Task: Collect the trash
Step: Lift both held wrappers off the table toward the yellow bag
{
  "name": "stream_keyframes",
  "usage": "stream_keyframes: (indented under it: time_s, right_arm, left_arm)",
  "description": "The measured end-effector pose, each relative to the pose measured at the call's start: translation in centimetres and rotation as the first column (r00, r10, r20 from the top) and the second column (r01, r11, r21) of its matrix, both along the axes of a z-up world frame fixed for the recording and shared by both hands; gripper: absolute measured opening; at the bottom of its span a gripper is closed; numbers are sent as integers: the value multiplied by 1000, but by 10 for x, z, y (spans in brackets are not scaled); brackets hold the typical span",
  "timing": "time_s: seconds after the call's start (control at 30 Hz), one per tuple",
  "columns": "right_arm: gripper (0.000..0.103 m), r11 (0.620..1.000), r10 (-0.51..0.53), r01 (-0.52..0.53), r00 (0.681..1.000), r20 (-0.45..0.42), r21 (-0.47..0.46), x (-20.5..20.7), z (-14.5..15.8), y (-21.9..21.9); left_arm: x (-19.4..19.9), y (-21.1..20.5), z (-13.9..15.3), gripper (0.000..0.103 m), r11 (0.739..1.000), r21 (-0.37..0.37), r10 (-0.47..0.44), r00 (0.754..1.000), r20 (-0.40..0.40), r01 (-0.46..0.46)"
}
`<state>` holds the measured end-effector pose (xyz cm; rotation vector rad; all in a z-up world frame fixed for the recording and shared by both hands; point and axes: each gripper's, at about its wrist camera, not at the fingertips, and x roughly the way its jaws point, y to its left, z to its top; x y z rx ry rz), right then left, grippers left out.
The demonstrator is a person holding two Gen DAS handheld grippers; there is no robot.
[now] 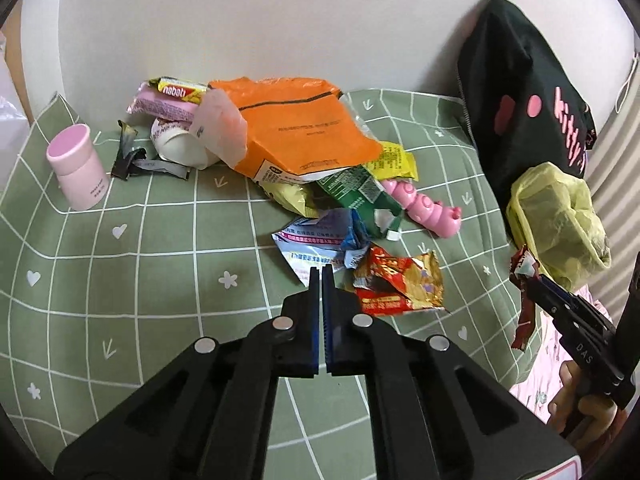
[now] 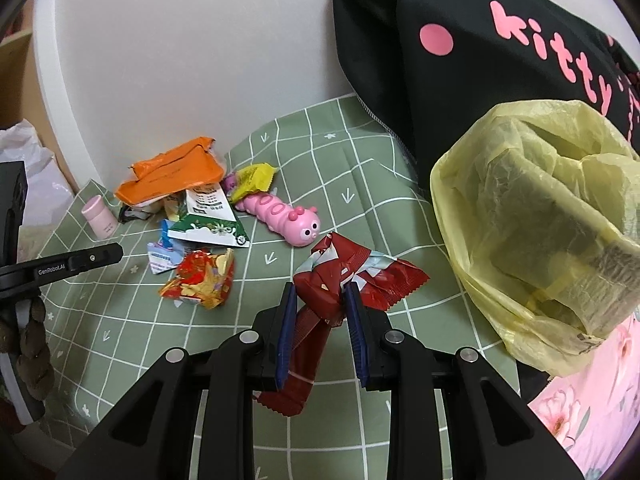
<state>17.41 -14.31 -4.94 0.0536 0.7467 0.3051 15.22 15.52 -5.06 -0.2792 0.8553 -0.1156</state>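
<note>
The right tongs [image 2: 320, 294] grip a red wrapper [image 2: 344, 276] beside the yellow bag [image 2: 532, 208], while the left tongs [image 1: 321, 276] are closed and empty.

a plain white wall [image 1: 280, 20] rises behind the table where i work, which is draped in a green grid-pattern cloth [image 1: 120, 272] printed with small hearts and flowers. soft, even light fills the corner; striped fabric [image 1: 618, 128] hangs at right.
</note>
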Motion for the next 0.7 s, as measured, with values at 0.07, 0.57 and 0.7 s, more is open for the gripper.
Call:
stream_keyframes:
  time_s: [0.07,0.57,0.7]
  right_arm:
    - [24,1000,3,-3,1000,8,2,-4,2,-2]
    - [24,999,-29,29,999,-17,-39,-16,0,-7]
    - [24,997,-16,14,1000,-24,-79,-14,-1,-2]
  left_arm:
    - [-7,3,2,2,1000,-3,15,1000,12,-15]
    - [52,9,-44,33,995,-7,99,990,-100,-100]
    - [57,9,-47,6,996,-4,88,992,-92,-88]
